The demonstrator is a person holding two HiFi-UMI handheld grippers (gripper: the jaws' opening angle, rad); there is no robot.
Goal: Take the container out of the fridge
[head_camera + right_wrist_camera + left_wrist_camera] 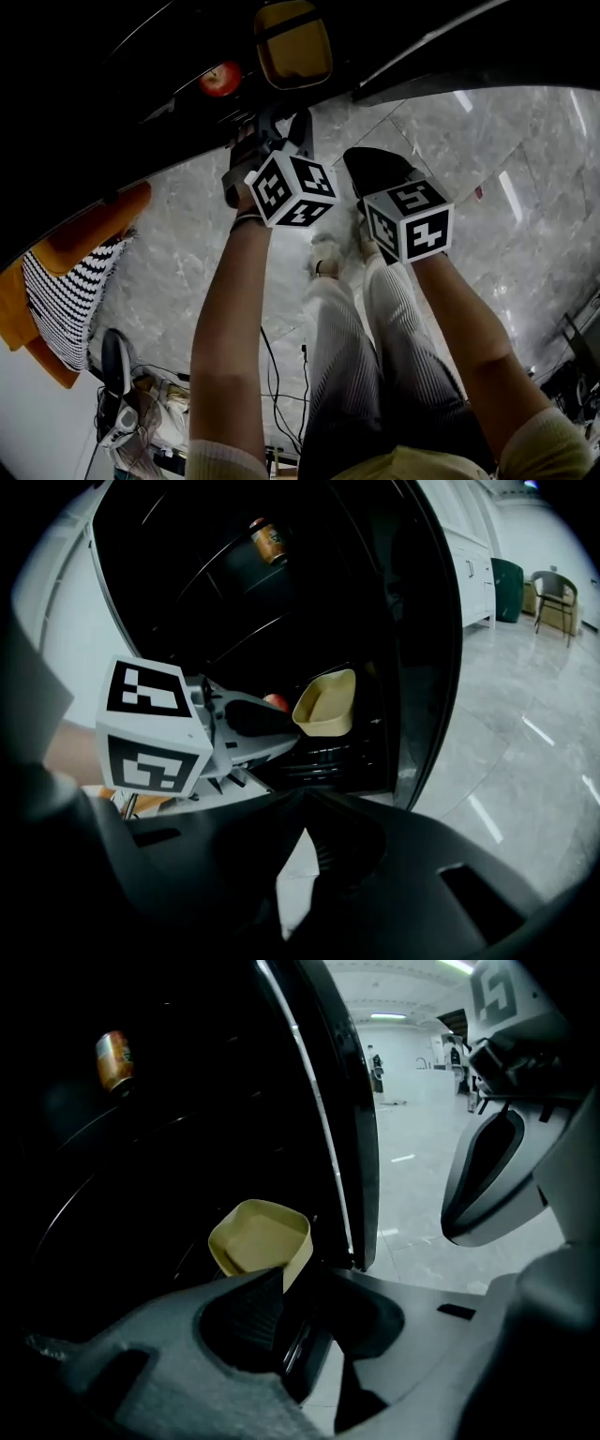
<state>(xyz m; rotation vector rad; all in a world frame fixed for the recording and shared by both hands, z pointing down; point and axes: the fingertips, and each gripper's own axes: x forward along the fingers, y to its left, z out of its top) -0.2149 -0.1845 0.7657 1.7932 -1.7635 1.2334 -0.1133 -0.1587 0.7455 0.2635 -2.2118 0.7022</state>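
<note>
Left gripper (314, 1293) jaws apart just short of the container (261, 1239), right gripper (302, 803) jaws closed on nothing. Gotta straddle the near rim, squeeze firm, pull straight out.

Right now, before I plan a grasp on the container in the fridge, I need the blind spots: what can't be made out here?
Container base: left gripper view, hidden by the left gripper.
Apple: right gripper view, mostly behind the left gripper.
Can label: both gripper views, too small and dim.
Fridge back wall: every view, too dark.
</note>
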